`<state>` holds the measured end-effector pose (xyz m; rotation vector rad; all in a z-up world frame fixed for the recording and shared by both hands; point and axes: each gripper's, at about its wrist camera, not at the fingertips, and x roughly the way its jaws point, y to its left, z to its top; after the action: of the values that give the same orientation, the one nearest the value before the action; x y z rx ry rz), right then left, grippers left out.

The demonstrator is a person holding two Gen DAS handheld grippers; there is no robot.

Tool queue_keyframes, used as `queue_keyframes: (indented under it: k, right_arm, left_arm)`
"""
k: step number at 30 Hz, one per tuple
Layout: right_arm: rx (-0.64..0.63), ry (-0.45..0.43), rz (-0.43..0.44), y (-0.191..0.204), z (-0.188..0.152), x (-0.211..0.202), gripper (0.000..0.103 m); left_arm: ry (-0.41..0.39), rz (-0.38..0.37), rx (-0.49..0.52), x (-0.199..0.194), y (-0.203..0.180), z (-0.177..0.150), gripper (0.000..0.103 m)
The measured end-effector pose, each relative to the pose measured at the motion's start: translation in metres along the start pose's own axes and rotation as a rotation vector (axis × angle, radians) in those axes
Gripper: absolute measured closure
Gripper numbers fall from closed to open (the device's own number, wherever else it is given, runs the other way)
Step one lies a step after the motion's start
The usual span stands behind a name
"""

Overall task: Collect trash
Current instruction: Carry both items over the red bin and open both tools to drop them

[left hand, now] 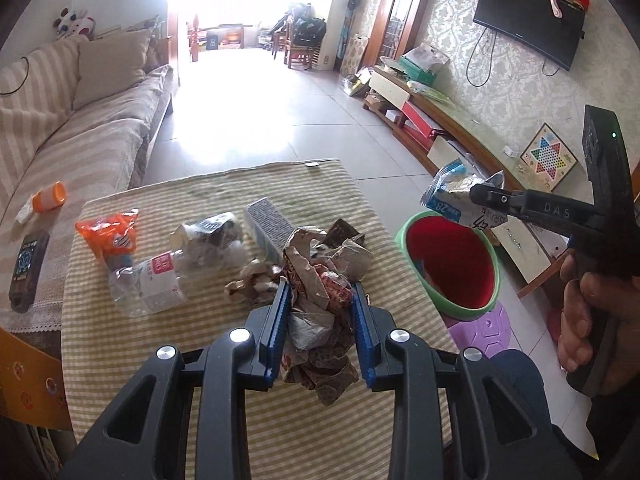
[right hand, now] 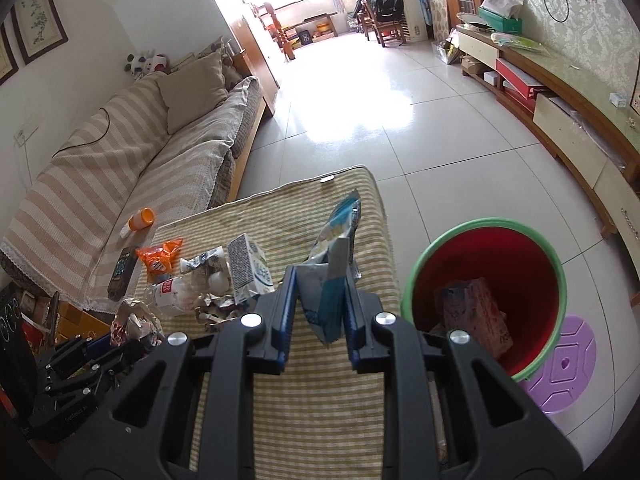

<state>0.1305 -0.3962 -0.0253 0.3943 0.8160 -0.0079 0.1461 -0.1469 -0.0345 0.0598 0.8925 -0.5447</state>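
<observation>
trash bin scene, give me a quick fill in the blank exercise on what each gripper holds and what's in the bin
1. The right gripper is shut on a blue and white ____.
2. The left gripper grips crumpled brown ____.
3. The trash bin has a green rim and a ____ inside.
4. The orange snack bag lies on the striped ____.

Missing words: wrapper; paper; red; tablecloth

**Clearance around table and bin**

Bin (right hand: 486, 292): mouth open upward, unobstructed from above; pink block (right hand: 476, 316) lies at the bottom. Bin stands just beside the right edge of the table (right hand: 320, 400).

Near half of the striped cloth is bare. The middle is crowded: carton (right hand: 248, 268), plastic bottle (left hand: 148, 284), orange wrapper (left hand: 110, 234), crumpled paper (left hand: 320, 276). Far strip of cloth bare. Sofa (right hand: 120, 168) borders the left side.
</observation>
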Motion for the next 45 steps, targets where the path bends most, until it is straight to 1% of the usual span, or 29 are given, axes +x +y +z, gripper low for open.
queue_keyframes:
  k: [10, 15, 20, 25, 32, 45]
  right_arm:
    - [0.120, -0.040, -0.092, -0.091, 0.002, -0.028, 0.082]
    - [0.167, -0.050, -0.122, -0.127, 0.001, -0.039, 0.082]
    - [0.209, -0.058, -0.136, -0.154, -0.002, -0.044, 0.082]
    - [0.228, -0.050, -0.138, -0.171, -0.006, -0.045, 0.082]
    - [0.244, -0.036, -0.139, -0.185, -0.012, -0.042, 0.082]
    - [0.231, -0.015, -0.149, -0.184, -0.012, -0.031, 0.082]
  left_arm:
    - [-0.002, -0.128, 0.116, 0.040, -0.090, 0.049, 0.075]
    - [0.003, -0.184, 0.149, 0.060, -0.129, 0.067, 0.075]
    - [0.019, -0.227, 0.161, 0.082, -0.157, 0.081, 0.075]
    - [0.046, -0.268, 0.154, 0.105, -0.180, 0.088, 0.075]
    - [0.073, -0.298, 0.171, 0.127, -0.204, 0.090, 0.075]
    - [0.124, -0.306, 0.158, 0.151, -0.200, 0.087, 0.072]
